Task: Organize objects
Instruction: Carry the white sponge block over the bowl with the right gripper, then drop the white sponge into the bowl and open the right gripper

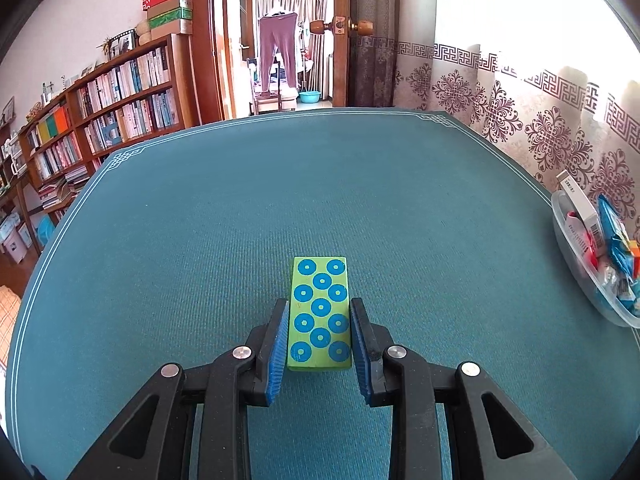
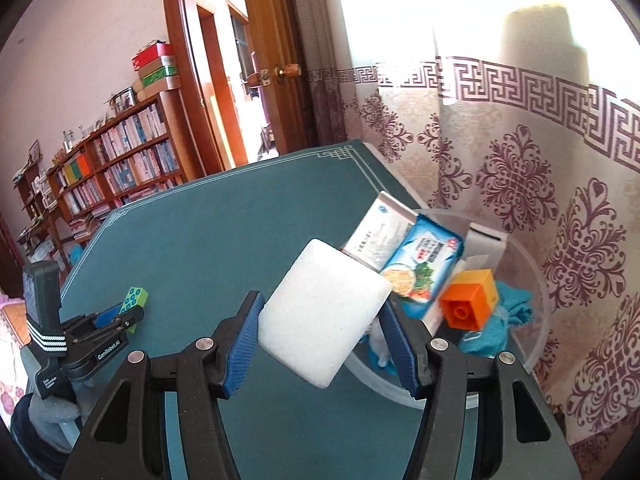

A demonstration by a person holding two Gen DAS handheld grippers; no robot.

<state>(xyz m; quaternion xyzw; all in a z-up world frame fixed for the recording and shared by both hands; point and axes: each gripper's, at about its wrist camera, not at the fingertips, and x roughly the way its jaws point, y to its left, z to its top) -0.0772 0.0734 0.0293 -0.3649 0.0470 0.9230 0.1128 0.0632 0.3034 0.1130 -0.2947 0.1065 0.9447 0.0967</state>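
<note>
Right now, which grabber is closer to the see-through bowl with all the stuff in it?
Right. The right gripper, holding a white sponge, is beside the clear bowl. The left gripper straddles a green block farther away.

Daylight pours through the patterned curtain (image 1: pixel 520 92) on the right in both views, blowing out to plain white near the upper right (image 2: pixel 400 8). The teal tablecloth (image 1: pixel 280 200) is evenly lit, with only soft, faint shadows under the gripper fingers. Both pictures are sharp in the middle. Fisheye distortion bends the table edge and the bookshelf (image 1: pixel 100 120) into curves, and a dark vignette rims the corners. The doorway (image 2: pixel 224 92) glows bright.
</note>
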